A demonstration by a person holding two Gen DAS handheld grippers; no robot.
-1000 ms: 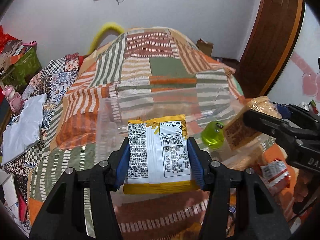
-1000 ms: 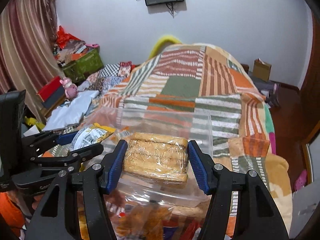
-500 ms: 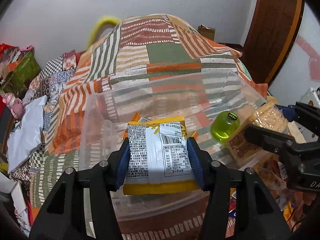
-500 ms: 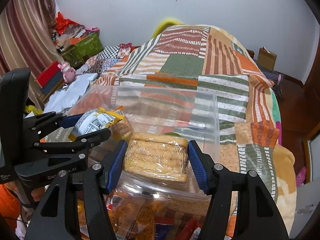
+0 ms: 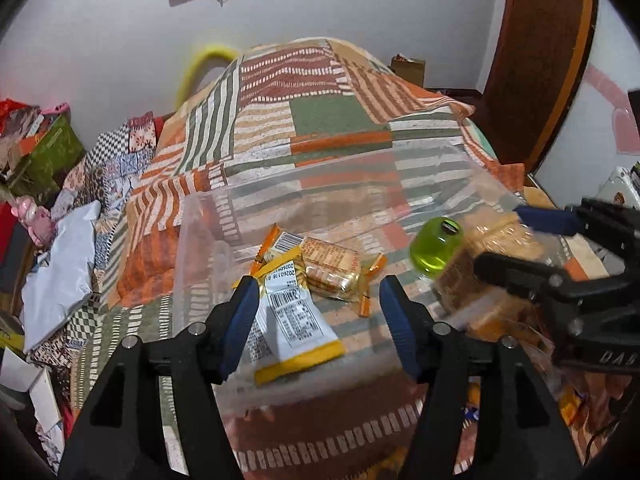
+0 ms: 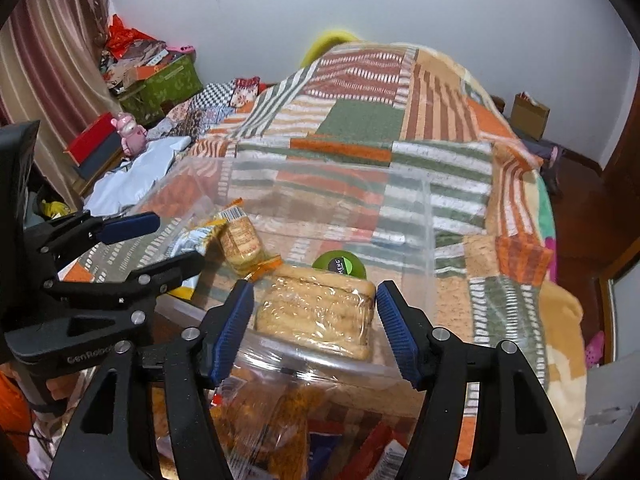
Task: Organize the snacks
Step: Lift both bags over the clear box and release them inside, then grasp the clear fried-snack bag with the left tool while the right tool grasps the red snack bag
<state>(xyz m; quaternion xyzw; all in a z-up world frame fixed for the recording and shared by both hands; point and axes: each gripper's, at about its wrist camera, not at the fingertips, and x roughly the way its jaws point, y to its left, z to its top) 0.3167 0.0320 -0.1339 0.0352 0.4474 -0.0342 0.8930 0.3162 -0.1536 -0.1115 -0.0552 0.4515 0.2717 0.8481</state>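
A clear plastic box (image 5: 340,160) stands on the patchwork bed. My left gripper (image 5: 319,296) hovers over its near side, jaws opening. The white and yellow snack packet (image 5: 292,320) lies tilted between them, free of the right pad, resting on the box floor. A gold biscuit pack (image 5: 330,270) and a green jelly cup (image 5: 436,248) also lie inside. My right gripper (image 6: 315,304) is over the box (image 6: 430,216) too, jaws opening. The wrapped biscuit stack (image 6: 316,316) sits between its pads with thin gaps on both sides. The jelly cup (image 6: 339,266) lies just beyond.
A clear bag of mixed snacks (image 6: 280,420) lies below the box's near rim. Pillows, a white sheet (image 5: 60,276) and a green box (image 6: 168,84) crowd the left side. A wooden door (image 5: 540,60) stands at the right, a small carton (image 6: 530,114) on the floor.
Both grippers tipped down over the box. The left jaws widened and the packet slid out, tilting onto the box floor. The right jaws parted slightly around the biscuit stack.
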